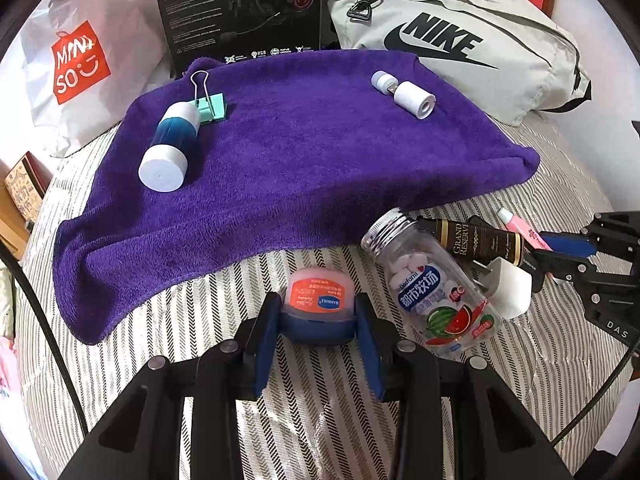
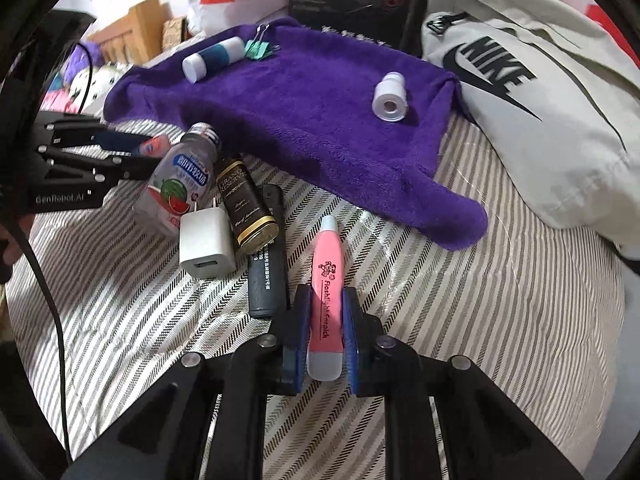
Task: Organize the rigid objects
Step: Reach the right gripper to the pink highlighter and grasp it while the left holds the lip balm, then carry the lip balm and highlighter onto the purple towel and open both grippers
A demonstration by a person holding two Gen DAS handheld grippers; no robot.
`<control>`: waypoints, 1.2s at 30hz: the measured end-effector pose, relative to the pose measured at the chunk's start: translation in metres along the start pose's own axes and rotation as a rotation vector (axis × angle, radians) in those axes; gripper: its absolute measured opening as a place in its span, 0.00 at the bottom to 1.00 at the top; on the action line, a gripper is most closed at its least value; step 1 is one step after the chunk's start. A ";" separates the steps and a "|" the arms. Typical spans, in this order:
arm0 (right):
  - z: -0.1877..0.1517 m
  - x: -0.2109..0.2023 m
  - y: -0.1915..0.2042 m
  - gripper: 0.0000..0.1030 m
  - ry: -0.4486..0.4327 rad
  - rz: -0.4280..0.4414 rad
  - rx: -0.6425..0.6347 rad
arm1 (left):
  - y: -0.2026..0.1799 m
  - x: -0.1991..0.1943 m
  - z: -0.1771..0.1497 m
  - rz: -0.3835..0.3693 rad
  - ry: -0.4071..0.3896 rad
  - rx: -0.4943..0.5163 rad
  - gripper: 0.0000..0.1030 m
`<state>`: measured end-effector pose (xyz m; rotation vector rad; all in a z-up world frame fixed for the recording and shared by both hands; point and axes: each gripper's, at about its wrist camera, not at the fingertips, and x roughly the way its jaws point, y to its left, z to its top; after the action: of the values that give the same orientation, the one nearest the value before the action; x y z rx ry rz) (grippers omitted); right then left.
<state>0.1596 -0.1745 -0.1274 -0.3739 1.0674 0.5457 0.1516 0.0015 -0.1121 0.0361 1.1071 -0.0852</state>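
The left gripper (image 1: 318,316) squeezes a little jar (image 1: 317,300) by its blue lid, down on the striped sheet (image 2: 500,320). The right gripper (image 2: 326,328) pinches a pink pen (image 2: 328,280). A candy bottle (image 1: 432,284), white plug (image 2: 205,242) and brown tube (image 2: 245,204) lie close by. The purple towel (image 1: 304,152) holds a blue tube (image 1: 173,146) and green clip (image 1: 212,106).

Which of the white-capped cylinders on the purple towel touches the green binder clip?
The blue-and-white bottle, lying against the binder clip; the small white cylinder lies apart.
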 end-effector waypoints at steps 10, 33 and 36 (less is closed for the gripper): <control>0.000 0.000 -0.001 0.16 0.005 -0.011 0.065 | -0.001 -0.001 -0.001 0.012 -0.012 -0.011 0.34; 0.005 -0.046 -0.004 0.15 -0.007 -0.008 0.149 | 0.049 -0.053 -0.005 -0.071 -0.066 -0.127 0.34; 0.010 -0.053 -0.005 0.15 -0.023 0.002 0.153 | 0.056 -0.058 -0.001 -0.072 -0.077 -0.138 0.34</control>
<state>0.1502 -0.1856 -0.0755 -0.2316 1.0795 0.4659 0.1294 0.0602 -0.0617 -0.1298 1.0346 -0.0734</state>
